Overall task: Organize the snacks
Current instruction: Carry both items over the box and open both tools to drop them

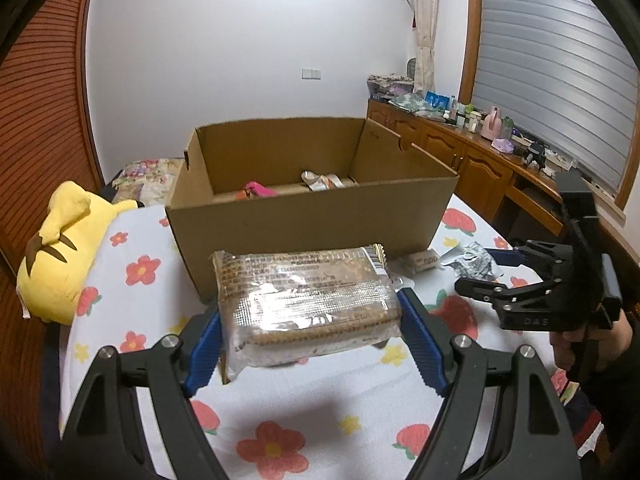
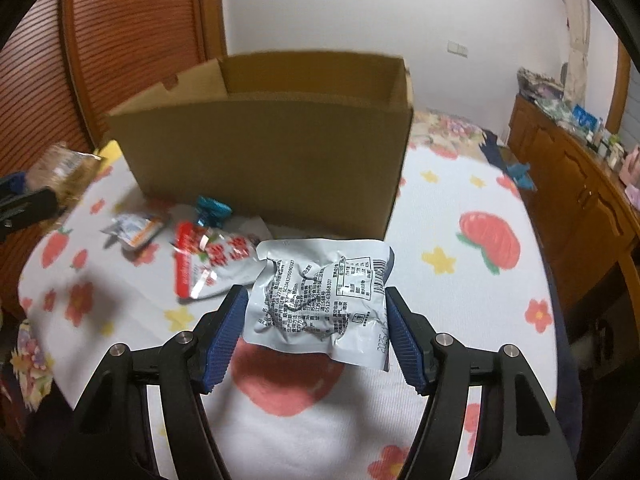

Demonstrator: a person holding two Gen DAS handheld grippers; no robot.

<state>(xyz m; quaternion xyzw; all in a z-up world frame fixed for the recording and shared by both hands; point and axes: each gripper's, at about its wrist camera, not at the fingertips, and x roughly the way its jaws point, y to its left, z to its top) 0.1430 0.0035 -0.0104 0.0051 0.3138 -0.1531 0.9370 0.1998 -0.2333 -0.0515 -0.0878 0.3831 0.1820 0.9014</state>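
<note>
Biscuits in a clear brown packet (image 1: 308,304) are being gripped by the left gripper (image 1: 310,340), its blue pads (image 1: 206,348) pressed against the two short ends, so the packet's long axis is being carried crosswise to the fingers and lifted off the flowered cloth (image 1: 132,276). In the right wrist view a silver foil pouch (image 2: 320,300) is being clamped in the same manner by the right gripper (image 2: 316,334), held clear above the cloth with its printed face turned up.

Just beyond both loads the open cardboard box (image 1: 304,220) is being faced; its near wall is standing between each packet and the interior, so the rim is judged to be the thing that has to be cleared before either snack is released. The biscuit packet is being held nearly against that wall and looks the closer of the two.

On the cloth by the box's foot, a red-and-white pouch (image 2: 208,268), a small orange-and-white sachet (image 2: 134,230) and a blue-wrapped sweet (image 2: 212,210) are still lying unsorted. Inside the box, a pink packet (image 1: 258,189) and a pale wrapper (image 1: 320,181) are already lying on the floor. Further left, a yellow plush toy (image 1: 60,252) is lying at the cloth's edge.
</note>
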